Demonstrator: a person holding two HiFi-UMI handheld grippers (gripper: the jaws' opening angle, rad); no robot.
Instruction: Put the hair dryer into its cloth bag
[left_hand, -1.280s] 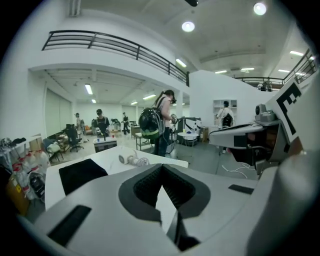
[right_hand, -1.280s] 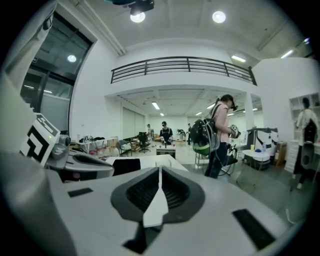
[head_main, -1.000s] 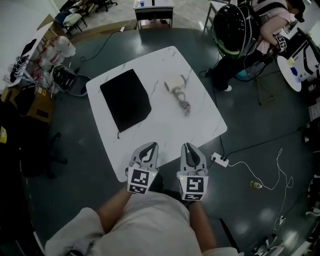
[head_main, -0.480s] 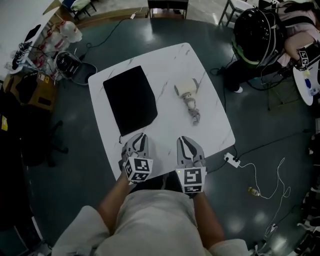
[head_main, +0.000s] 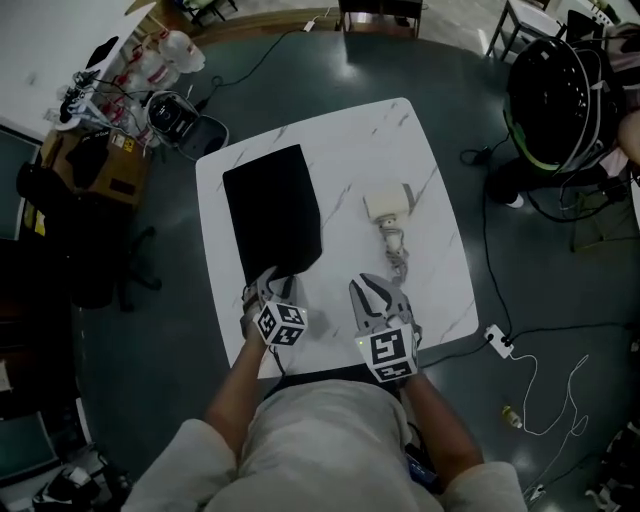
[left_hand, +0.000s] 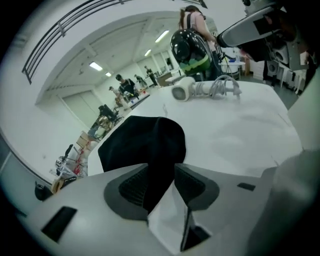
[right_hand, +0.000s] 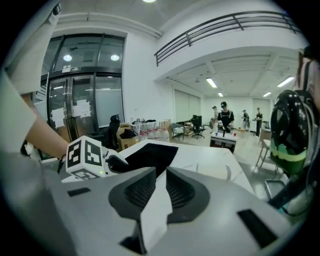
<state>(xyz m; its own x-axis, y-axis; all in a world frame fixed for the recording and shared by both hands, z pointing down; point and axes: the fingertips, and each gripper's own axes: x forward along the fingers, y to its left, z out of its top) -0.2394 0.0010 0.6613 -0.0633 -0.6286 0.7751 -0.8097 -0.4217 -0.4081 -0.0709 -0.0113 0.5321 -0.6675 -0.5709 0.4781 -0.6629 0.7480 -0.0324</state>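
Bag (head_main: 272, 210) (left_hand: 140, 142) (right_hand: 150, 152): near edge is reached by left gripper (head_main: 272, 280) (left_hand: 161, 170), jaws parted a little, black cloth seen in the gap at the tips, not clamped. Right gripper (head_main: 378, 290) (right_hand: 160, 175) is held beside it over bare table (head_main: 440, 270), jaws slightly apart, nothing between. Bag is laid flat on table's left half. Dryer (head_main: 388, 203) (left_hand: 200, 90) is laid farther out, right of bag and apart from it, cord (head_main: 398, 255) bundled toward right gripper.
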